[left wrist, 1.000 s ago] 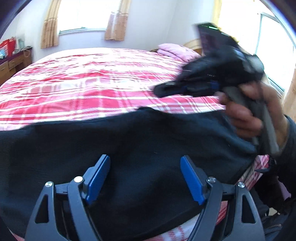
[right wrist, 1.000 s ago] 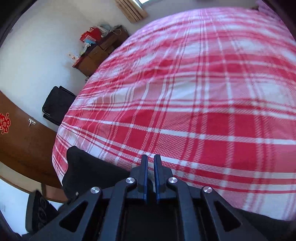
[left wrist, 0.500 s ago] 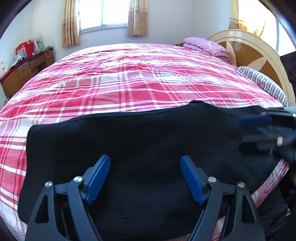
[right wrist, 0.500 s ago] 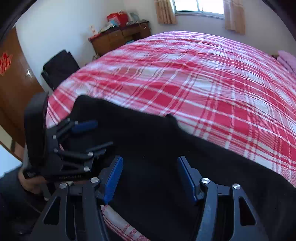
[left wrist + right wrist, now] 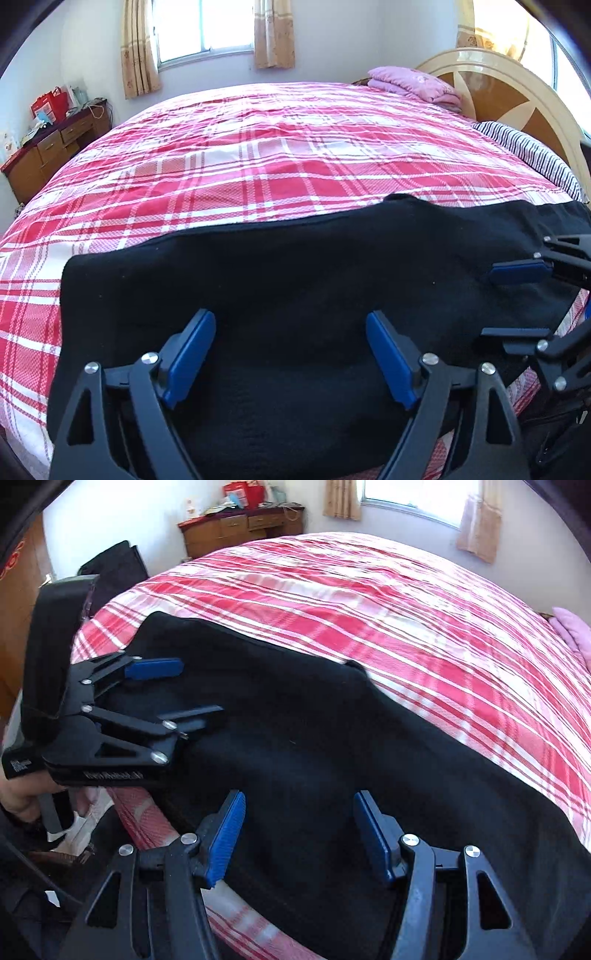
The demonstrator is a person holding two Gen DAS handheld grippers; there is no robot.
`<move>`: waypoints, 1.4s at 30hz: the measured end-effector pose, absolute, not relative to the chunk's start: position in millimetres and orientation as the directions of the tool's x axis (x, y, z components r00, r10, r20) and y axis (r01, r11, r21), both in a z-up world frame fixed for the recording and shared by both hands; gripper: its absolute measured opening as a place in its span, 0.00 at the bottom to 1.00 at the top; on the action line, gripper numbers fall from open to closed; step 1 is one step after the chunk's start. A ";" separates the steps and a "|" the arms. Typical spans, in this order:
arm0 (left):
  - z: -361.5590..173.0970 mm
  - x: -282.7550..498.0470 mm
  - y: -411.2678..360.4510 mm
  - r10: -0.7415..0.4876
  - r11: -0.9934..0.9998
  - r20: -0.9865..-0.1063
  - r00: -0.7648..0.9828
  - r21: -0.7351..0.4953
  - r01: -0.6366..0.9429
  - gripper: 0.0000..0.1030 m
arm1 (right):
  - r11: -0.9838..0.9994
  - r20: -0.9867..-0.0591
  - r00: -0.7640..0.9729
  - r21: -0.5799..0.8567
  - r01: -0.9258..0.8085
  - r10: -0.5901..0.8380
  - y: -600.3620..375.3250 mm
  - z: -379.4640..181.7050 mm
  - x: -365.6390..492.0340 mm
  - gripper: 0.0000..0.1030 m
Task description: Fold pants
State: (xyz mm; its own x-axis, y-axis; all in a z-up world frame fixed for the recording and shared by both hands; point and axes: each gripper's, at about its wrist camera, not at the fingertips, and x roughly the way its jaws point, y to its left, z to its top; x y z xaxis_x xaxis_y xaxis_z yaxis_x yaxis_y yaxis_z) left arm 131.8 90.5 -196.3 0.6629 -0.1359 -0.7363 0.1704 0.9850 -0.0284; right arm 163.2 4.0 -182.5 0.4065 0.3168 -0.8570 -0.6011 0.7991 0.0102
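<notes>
Two hand-held grippers: yours, both over the pants (image 5: 295,280).
Left hand-held gripper (image 5: 290,350): jaws opening, gripping nothing.
Right hand-held gripper (image 5: 299,830): parted, holding nothing.
Pants: flat along the bed (image 5: 258,155) near edge.

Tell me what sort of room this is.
A home bedroom, most likely: a large bed with a red plaid cover, a curved headboard with a pink pillow beside it, and a wooden dresser near a curtained window.

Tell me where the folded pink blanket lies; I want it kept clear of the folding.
In the left wrist view the folded pink blanket lies at the bed's far right corner, beside the cream headboard, far beyond the black pants.
</notes>
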 end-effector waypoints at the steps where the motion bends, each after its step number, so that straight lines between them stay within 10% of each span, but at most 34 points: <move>1: -197.0 132.2 90.8 -0.137 0.985 -0.741 0.657 -0.032 0.169 0.86 | 0.805 -0.859 0.407 0.010 -0.593 0.311 -1.1 -186.0 163.1 0.61; 31: -188.4 132.5 86.4 -0.040 0.993 -0.755 0.655 0.044 0.112 0.96 | 0.889 -0.823 0.486 0.049 -0.455 0.295 -73.6 -171.7 140.1 0.61; 42: -156.1 139.6 27.9 -0.176 0.972 -0.718 0.673 -0.019 0.234 0.96 | 0.953 -0.755 0.591 0.156 -0.261 0.285 -191.1 -139.7 131.0 0.61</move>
